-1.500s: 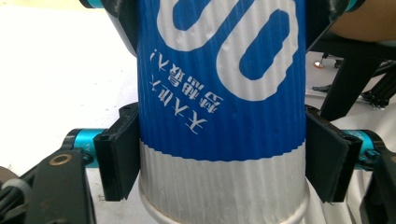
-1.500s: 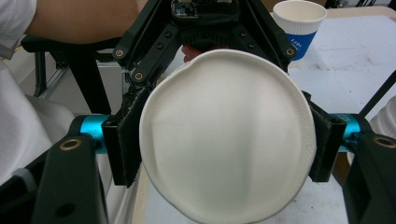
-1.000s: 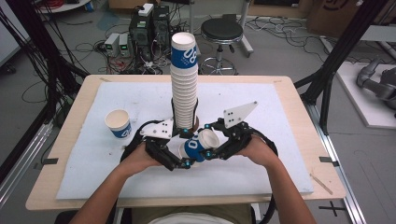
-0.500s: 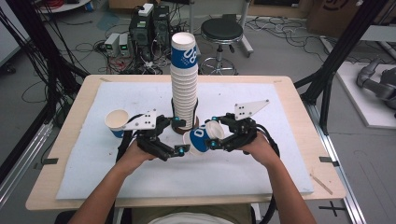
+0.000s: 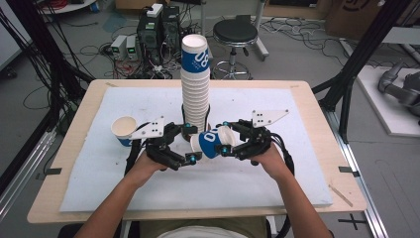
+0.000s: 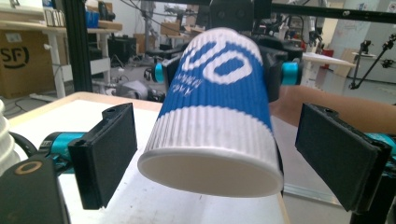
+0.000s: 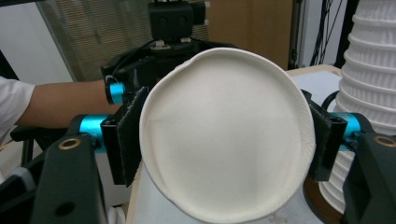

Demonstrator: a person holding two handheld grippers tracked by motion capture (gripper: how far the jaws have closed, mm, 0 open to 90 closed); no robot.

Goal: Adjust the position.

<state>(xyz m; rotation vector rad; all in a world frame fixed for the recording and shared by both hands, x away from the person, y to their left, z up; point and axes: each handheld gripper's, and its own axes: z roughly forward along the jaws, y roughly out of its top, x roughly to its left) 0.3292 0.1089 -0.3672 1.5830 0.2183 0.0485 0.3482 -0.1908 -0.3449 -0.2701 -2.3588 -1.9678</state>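
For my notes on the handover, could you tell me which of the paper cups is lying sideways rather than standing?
The cup clamped in the right tongs, off the table; the lone cup at left and the tall stack stand upright.

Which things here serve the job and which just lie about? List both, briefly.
In the job: held cup, cup stack, lone cup, right gripper, left gripper.
Lying about: stool, computers, cardboard box.
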